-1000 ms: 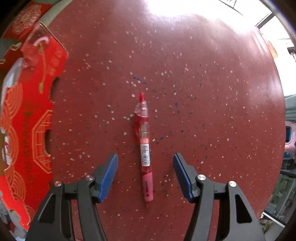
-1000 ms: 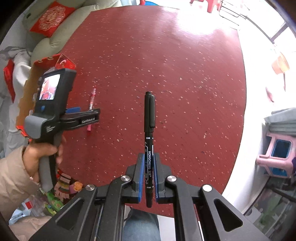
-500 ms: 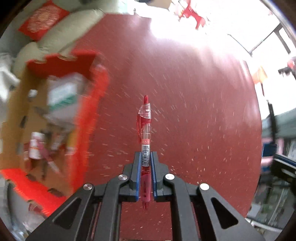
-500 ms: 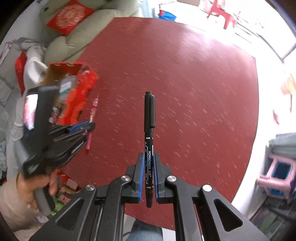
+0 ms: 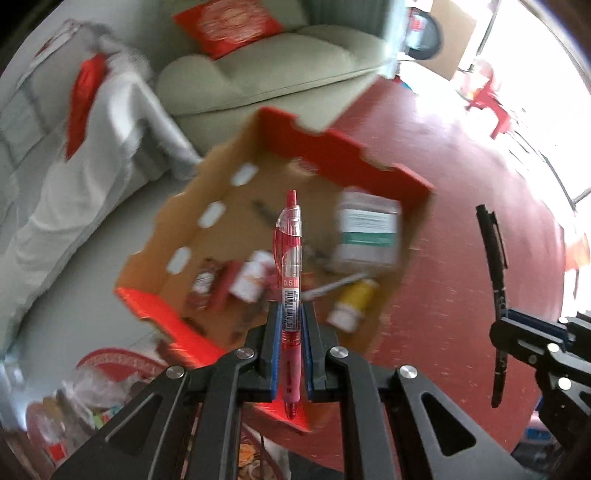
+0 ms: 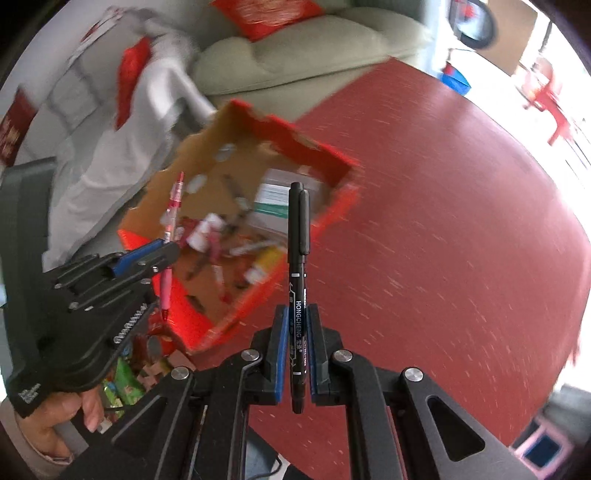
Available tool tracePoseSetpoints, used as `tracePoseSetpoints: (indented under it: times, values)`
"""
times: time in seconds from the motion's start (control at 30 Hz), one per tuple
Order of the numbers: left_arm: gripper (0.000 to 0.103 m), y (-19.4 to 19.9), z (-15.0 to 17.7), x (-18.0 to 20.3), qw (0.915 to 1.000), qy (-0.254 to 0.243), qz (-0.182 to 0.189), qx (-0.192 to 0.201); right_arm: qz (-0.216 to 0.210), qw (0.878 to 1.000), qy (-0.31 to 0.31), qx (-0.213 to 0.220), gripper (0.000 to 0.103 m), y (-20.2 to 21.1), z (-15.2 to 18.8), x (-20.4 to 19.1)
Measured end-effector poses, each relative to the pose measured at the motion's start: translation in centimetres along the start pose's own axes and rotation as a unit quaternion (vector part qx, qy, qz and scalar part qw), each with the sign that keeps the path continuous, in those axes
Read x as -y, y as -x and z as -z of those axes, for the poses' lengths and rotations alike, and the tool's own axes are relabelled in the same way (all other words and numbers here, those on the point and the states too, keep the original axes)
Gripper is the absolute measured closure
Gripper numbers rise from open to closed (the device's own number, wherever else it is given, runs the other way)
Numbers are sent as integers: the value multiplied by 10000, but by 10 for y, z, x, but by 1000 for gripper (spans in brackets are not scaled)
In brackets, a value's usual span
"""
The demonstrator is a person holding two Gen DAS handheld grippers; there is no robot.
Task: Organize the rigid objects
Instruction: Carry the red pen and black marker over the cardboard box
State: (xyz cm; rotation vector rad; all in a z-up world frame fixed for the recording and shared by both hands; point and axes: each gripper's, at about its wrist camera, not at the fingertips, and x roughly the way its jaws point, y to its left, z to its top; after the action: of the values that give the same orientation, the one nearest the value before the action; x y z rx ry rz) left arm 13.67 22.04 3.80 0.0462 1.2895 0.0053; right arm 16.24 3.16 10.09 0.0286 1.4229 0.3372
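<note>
My left gripper [image 5: 290, 354] is shut on a red gel pen [image 5: 290, 266] and holds it upright over the near side of an open red cardboard box [image 5: 354, 155]. My right gripper [image 6: 297, 354] is shut on a black marker [image 6: 297, 236] and holds it above the red table, just right of the same box [image 6: 334, 210]. The left gripper with the red pen [image 6: 171, 218] shows at the left of the right wrist view. The black marker [image 5: 493, 251] shows at the right of the left wrist view. The views are motion-blurred.
The box holds a white-green carton [image 5: 367, 229], a yellow bottle [image 5: 352, 299], small red and white packs [image 5: 225, 284] and several pens. A grey-green sofa [image 5: 280, 62] with a red cushion [image 5: 229, 26] stands behind. The red speckled table [image 6: 443, 229] extends right.
My left gripper closed on the red pen, lifted it off the table and swung left over the box. My right gripper carried the black marker left toward the box.
</note>
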Motion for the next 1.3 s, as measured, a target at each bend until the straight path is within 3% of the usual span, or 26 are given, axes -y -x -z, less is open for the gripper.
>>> tracePoseSetpoints:
  times: [0.43, 1.3]
  values:
    - [93, -21, -6, -43, 9989, 400, -215, -118, -111, 9970, 726, -252, 93, -46, -48, -70]
    - [93, -52, -13, -56, 9985, 391, -163, -337, 111, 9956, 683, -631, 93, -85, -71, -80]
